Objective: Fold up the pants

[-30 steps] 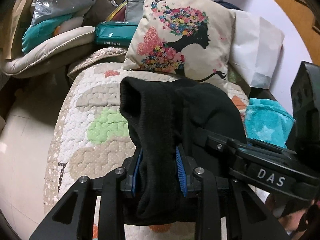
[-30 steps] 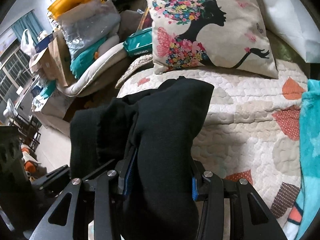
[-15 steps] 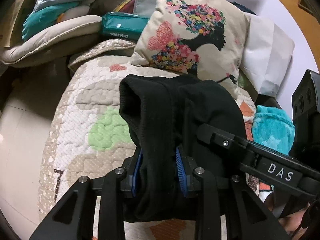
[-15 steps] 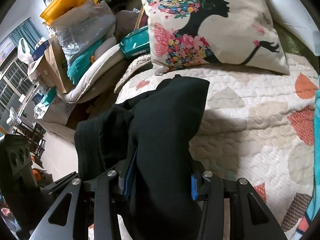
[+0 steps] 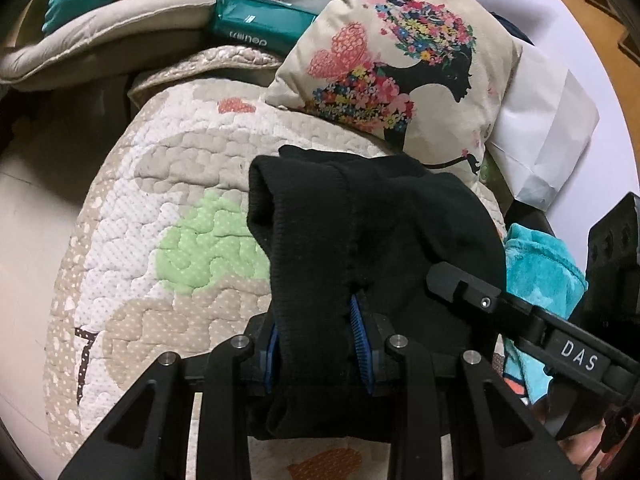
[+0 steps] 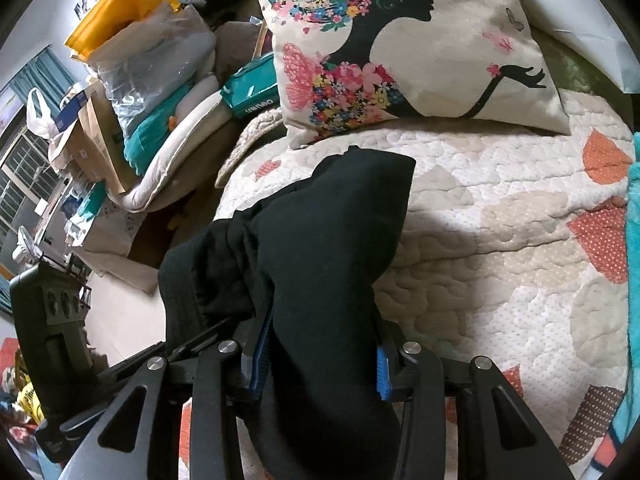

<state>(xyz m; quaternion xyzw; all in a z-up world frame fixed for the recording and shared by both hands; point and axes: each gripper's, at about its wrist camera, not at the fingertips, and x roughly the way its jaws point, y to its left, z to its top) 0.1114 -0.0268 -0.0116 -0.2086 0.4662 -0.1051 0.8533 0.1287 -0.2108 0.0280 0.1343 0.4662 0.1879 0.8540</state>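
Observation:
The black pants (image 5: pixel 360 232) are bunched into a thick bundle held between both grippers above the quilted bed cover (image 5: pixel 168 208). My left gripper (image 5: pixel 316 340) is shut on one part of the fabric, which drapes over its blue-padded jaws. My right gripper (image 6: pixel 320 364) is shut on another thick fold of the pants (image 6: pixel 320 256). The right gripper's arm, marked DAS, (image 5: pixel 560 344) shows at the right of the left wrist view, close beside the bundle. The fabric hides the fingertips of both grippers.
A cushion printed with a woman's silhouette and flowers (image 5: pixel 400 64) leans at the head of the bed (image 6: pixel 520 240). A teal blanket (image 5: pixel 540 264) lies to the right. Stacked cushions, bags and boxes (image 6: pixel 152 80) crowd the left side beyond the bed edge.
Both grippers, still holding the pants, have moved forward over the bed toward the cushion. The grip on the fabric has not changed.

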